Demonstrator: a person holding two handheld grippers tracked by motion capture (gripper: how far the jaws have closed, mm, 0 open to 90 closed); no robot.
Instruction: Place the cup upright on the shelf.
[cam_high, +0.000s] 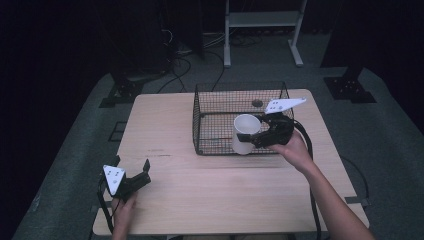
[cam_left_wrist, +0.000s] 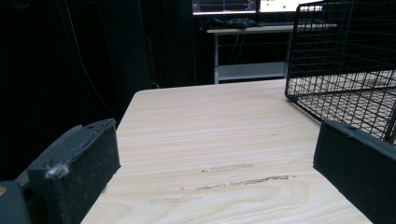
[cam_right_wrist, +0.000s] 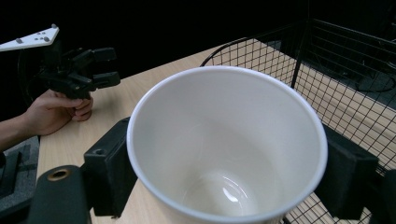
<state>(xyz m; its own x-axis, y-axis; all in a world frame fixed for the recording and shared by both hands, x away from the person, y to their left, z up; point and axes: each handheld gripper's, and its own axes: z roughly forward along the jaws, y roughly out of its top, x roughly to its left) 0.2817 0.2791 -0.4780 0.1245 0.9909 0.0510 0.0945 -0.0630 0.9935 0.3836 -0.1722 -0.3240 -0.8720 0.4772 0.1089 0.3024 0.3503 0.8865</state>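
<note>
My right gripper (cam_high: 252, 134) is shut on a white mug (cam_high: 245, 132), one jaw on each side of its wall. The mug hangs by the front wall of a black wire basket (cam_high: 210, 92); I cannot tell whether it is inside. In the right gripper view the mug (cam_right_wrist: 229, 140) is empty, mouth toward the camera, between my right gripper's jaws (cam_right_wrist: 229, 173), with the basket (cam_right_wrist: 336, 84) behind and to the right. My left gripper (cam_high: 132, 164) rests open at the table's near-left corner. Its jaws stand wide apart over bare wood in the left gripper view (cam_left_wrist: 217, 154).
The light wooden table (cam_high: 165, 125) ends just left of the left hand (cam_right_wrist: 56, 109). A small dark disc (cam_high: 257, 103) lies at the basket's back. A white shelf frame (cam_high: 262, 20) and floor cables (cam_high: 175, 65) stand beyond the table's far edge.
</note>
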